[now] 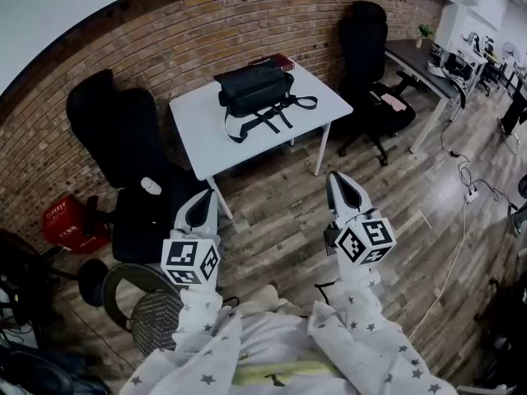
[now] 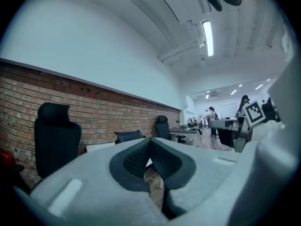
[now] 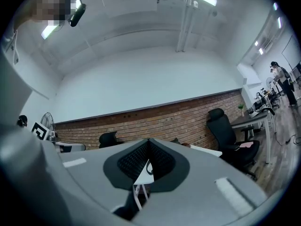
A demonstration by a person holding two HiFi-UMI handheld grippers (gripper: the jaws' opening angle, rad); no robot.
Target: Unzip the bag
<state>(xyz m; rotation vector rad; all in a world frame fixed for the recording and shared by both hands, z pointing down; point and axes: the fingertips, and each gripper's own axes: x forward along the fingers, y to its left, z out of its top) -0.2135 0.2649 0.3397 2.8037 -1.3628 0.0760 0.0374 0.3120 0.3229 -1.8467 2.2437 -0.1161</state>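
A black bag [image 1: 254, 89] with loose straps lies on a small white table [image 1: 206, 130] against the brick wall. Both grippers are held low, well short of the table and touching nothing. My left gripper [image 1: 203, 197] points at the table's near left corner, its jaws shut and empty. My right gripper [image 1: 339, 179] points toward the table's near right side, also shut and empty. In the left gripper view the bag [image 2: 128, 136] shows just over the closed left gripper [image 2: 150, 140]. In the right gripper view the closed right gripper [image 3: 149, 141] hides the bag; only the table edge [image 3: 207, 150] shows.
A black office chair [image 1: 123, 151] stands left of the table, another [image 1: 366, 48] to its right. A red basket [image 1: 70, 223] sits on the floor at far left. A long desk [image 1: 424, 68] and floor cables [image 1: 469, 188] are on the right. A round stool [image 1: 136, 295] is beside my left arm.
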